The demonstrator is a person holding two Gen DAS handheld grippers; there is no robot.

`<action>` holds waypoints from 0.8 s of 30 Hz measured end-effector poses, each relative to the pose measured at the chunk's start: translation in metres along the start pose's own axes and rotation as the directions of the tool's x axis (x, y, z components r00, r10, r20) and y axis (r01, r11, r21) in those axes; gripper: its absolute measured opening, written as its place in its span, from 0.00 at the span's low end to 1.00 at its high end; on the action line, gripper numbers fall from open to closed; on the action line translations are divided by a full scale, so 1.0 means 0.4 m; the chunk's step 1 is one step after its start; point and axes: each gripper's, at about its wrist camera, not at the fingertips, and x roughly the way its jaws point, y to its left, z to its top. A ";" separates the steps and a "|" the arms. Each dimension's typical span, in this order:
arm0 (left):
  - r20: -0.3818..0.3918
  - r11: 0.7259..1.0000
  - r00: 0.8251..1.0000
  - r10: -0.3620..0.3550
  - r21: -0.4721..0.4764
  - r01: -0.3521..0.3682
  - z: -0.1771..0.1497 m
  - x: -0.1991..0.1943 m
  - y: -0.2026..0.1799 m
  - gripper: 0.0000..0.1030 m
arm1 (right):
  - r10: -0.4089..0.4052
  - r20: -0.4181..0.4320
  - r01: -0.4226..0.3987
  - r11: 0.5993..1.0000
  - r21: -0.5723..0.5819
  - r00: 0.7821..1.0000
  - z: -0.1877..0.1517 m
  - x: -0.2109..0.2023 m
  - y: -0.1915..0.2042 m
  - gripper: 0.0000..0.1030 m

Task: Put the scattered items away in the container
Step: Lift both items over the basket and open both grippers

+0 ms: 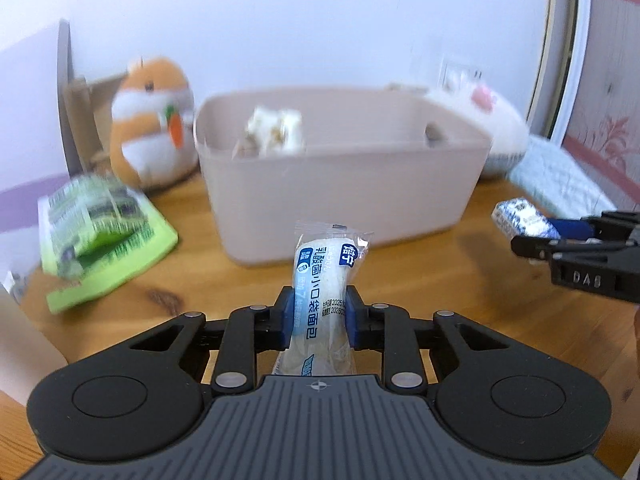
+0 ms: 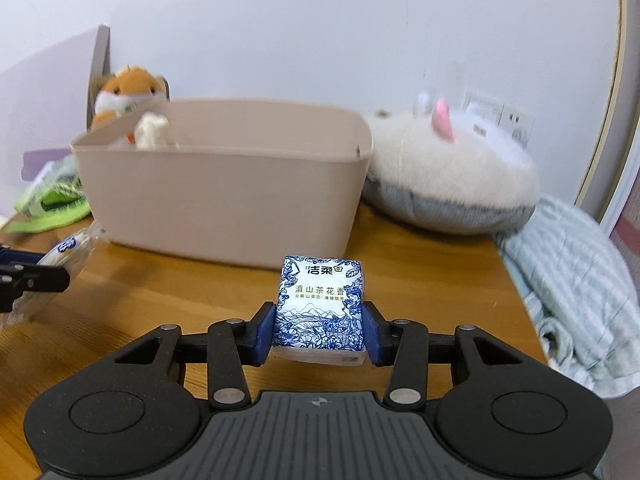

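Wrapped bread roll [image 1: 326, 280], soft, light, crushable under slippery film, clenched mid-length in the left tongs [image 1: 319, 320] above the tabletop [image 1: 420, 276] before the beige container [image 1: 340, 184]; tissue pack [image 2: 320, 308], light and yielding, gripped by its sides in the right tongs [image 2: 319, 330].

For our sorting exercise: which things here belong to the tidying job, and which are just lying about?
Job:
- bread packet, in left gripper
- tissue pack, in right gripper
- beige container
- green packets

Lying about:
- orange plush
- white plush
- striped cloth
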 end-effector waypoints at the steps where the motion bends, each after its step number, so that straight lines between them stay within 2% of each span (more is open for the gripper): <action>1: 0.022 1.000 1.000 0.000 -0.001 0.000 0.013 -0.016 -0.004 0.25 | 0.002 0.014 -0.002 1.000 0.000 1.000 0.009 -0.013 0.001 0.41; 7: 0.129 1.000 0.992 0.010 -0.026 -0.007 0.096 -0.106 -0.024 0.25 | 0.026 0.111 -0.025 1.000 -0.018 0.994 0.075 -0.101 0.013 0.41; 14: 0.211 1.000 0.977 0.022 -0.014 -0.019 0.189 -0.164 -0.045 0.25 | 0.046 0.217 -0.035 0.998 -0.058 0.975 0.168 -0.194 0.026 0.41; 20: 0.239 0.999 0.970 0.050 -0.004 -0.050 0.259 -0.135 -0.053 0.25 | 0.049 0.259 -0.030 0.997 -0.077 0.965 0.243 -0.206 0.028 0.41; 24: 0.225 0.997 0.972 0.073 -0.012 -0.073 0.307 -0.078 -0.050 0.25 | 0.058 0.262 -0.040 0.996 -0.074 0.963 0.290 -0.181 0.026 0.41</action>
